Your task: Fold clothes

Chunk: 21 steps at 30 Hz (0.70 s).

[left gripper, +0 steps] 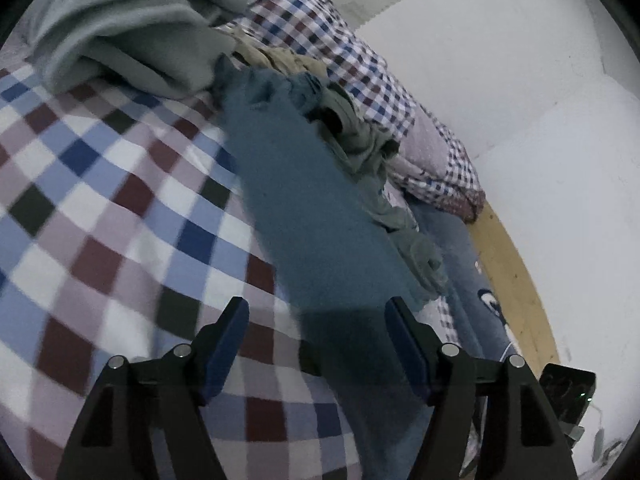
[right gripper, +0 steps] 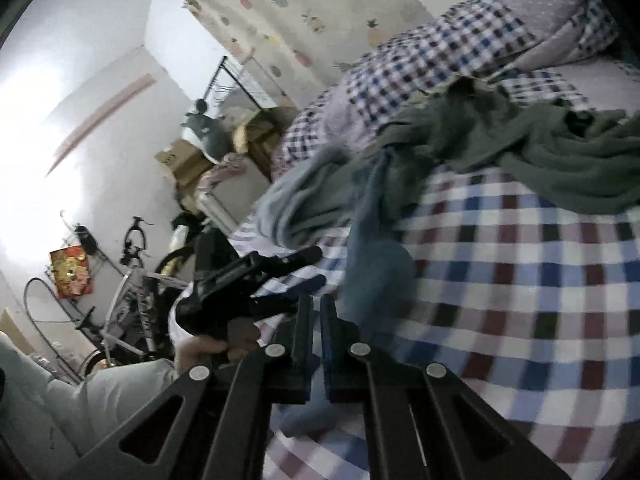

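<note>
Teal-blue knit garment (left gripper: 304, 208) lies stretched across the checked blue, maroon and white bedsheet (left gripper: 100, 200), beside a crumpled olive-green garment (left gripper: 360, 136). Left gripper (left gripper: 316, 344) hangs over it, fingers spread wide, grasping nothing. Right gripper (right gripper: 317, 320) is clenched on the teal cloth's edge.

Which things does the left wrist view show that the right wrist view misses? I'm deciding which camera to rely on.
Only the left wrist view shows the left tongs from behind, open over a blue-grey cloth, with a folded pale garment beyond.

Only the right wrist view shows the right tongs, nearly shut with blue cloth between them, a hand holding the other tongs, a bicycle and cardboard boxes.

Both show the checked bedcover and a crumpled green garment.
</note>
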Each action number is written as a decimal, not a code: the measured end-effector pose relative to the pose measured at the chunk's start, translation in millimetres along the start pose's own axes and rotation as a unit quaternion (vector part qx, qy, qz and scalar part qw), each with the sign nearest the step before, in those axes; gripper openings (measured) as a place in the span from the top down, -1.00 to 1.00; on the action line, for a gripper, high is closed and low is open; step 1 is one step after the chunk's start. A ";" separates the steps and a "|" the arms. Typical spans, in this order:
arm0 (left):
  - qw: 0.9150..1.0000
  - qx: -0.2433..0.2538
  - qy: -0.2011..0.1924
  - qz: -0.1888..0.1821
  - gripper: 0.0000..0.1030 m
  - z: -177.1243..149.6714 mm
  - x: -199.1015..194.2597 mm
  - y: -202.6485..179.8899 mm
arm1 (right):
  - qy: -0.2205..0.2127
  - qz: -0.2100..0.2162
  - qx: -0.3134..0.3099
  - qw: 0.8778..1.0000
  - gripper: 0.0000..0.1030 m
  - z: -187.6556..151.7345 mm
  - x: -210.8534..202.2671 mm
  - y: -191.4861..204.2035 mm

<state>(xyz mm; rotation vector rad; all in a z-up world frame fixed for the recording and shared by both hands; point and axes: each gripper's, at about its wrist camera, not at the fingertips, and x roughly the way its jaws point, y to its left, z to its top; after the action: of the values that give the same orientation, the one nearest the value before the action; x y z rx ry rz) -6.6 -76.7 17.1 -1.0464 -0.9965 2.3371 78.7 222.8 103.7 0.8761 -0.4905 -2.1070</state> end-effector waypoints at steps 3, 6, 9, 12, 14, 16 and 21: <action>1.000 0.020 0.002 0.007 -0.43 -4.6 8.8 -8.0 | 0.002 -0.036 0.009 0.999 0.88 -3.6 -3.0 -7.1; 0.999 0.034 0.005 0.008 -0.33 -8.1 14.1 -15.4 | 0.009 -0.080 0.008 0.997 0.57 -6.5 -0.3 -10.6; 0.999 0.041 0.034 0.003 0.50 -12.4 25.9 -22.7 | 0.010 -0.087 0.007 0.996 -0.07 -9.1 0.3 -11.7; 0.996 0.061 0.056 0.021 0.90 -20.0 36.7 -31.9 | 0.011 -0.090 -0.005 0.996 -0.24 -11.6 3.5 -6.4; 0.996 0.071 0.052 0.020 0.93 -23.0 34.4 -38.4 | 0.016 -0.095 -0.007 0.995 -0.32 -11.6 8.2 -6.4; 0.997 0.073 0.037 0.001 0.95 -23.5 25.1 -44.3 | 0.017 -0.102 -0.007 0.995 -0.36 -11.5 11.0 -7.9; 0.995 0.089 -0.033 -0.039 0.97 -9.5 -14.8 -59.4 | 0.020 -0.116 0.005 0.993 -0.39 -8.6 18.6 -14.6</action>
<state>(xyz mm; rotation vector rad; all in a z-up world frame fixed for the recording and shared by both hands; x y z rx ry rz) 13.7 -41.3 63.7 -0.8533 -0.8195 2.3600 68.9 216.8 81.3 1.0202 -0.3932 -2.2926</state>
